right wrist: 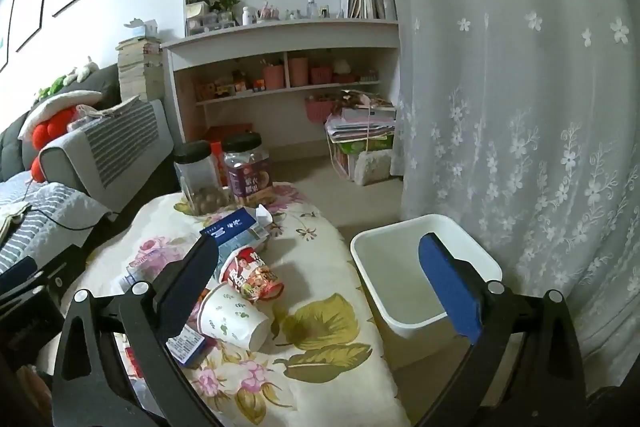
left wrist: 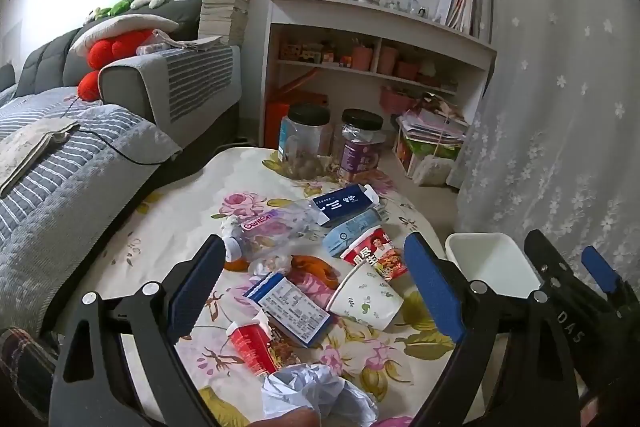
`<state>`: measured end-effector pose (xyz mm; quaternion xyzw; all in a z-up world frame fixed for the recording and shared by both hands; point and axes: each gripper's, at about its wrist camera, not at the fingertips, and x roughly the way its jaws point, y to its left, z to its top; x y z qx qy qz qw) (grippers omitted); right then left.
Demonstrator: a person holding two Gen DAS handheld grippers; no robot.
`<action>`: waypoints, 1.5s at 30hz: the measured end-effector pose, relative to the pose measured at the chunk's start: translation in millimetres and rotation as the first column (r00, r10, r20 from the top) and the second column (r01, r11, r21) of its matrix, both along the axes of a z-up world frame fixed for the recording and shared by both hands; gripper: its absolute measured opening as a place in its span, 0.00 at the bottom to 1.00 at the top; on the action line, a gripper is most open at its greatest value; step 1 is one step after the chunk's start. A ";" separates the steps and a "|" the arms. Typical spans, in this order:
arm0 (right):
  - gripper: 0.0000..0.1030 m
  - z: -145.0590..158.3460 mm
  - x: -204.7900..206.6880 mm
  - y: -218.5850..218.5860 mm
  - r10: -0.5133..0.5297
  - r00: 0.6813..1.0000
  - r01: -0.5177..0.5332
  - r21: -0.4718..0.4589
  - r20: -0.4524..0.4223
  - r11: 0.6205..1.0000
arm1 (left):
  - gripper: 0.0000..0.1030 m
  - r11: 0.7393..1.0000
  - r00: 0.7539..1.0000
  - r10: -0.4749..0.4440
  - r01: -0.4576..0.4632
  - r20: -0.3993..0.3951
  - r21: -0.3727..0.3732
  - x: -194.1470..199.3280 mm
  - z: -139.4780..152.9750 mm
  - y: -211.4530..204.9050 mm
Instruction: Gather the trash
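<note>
Task barely begun, by the look of it: the white bin beside the table looks empty, and trash still litters the table: paper cup, noodle cup, plastic bottle, cartons. Left gripper and right gripper both spread apart, holding nothing.

The crumpled paper runs off the left wrist view's bottom edge, a blurred fingertip in front of it. The bin is half hidden behind the left gripper's finger. In the right wrist view the carton lies mostly behind a finger, its label too small to read. The bottle there is perhaps plastic.
</note>
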<state>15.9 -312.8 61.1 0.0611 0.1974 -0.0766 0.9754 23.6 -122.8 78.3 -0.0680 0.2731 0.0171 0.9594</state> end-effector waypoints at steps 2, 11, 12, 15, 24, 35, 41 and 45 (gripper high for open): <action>0.93 -0.3 -0.3 -1.7 -0.003 1.000 0.003 0.004 -0.002 1.000 | 0.86 1.000 1.000 -0.001 0.001 -0.004 0.003 1.9 0.2 0.1; 0.93 0.3 5.5 -3.0 0.008 1.000 -0.008 -0.004 -0.010 1.000 | 0.86 1.000 1.000 -0.013 0.013 -0.021 0.003 7.2 -4.3 -3.2; 0.93 -0.2 5.8 -2.8 0.009 1.000 -0.009 -0.004 -0.010 1.000 | 0.86 1.000 1.000 -0.015 0.015 -0.022 0.003 8.3 -4.1 -3.3; 0.93 -0.1 7.1 -1.3 0.011 1.000 -0.011 -0.013 -0.028 1.000 | 0.86 1.000 1.000 -0.018 0.018 -0.023 0.005 6.9 -6.7 -3.7; 0.93 -1.6 8.5 -8.2 0.005 1.000 -0.005 0.025 0.007 1.000 | 0.86 1.000 0.999 -0.024 0.024 -0.030 0.011 9.2 -10.4 -7.7; 0.93 -0.2 10.0 -6.9 0.006 1.000 -0.006 0.006 -0.018 1.000 | 0.86 1.000 0.999 -0.026 0.026 -0.029 0.013 8.6 -11.8 -7.9; 0.93 -2.8 10.9 -9.3 0.004 1.000 -0.004 0.013 -0.015 1.000 | 0.86 1.000 0.999 -0.024 0.025 -0.030 0.012 8.3 -11.5 -8.0; 0.93 -3.6 11.4 -10.4 0.003 1.000 -0.003 0.012 -0.012 1.000 | 0.86 1.000 0.999 -0.025 0.026 -0.029 0.014 8.0 -11.4 -7.8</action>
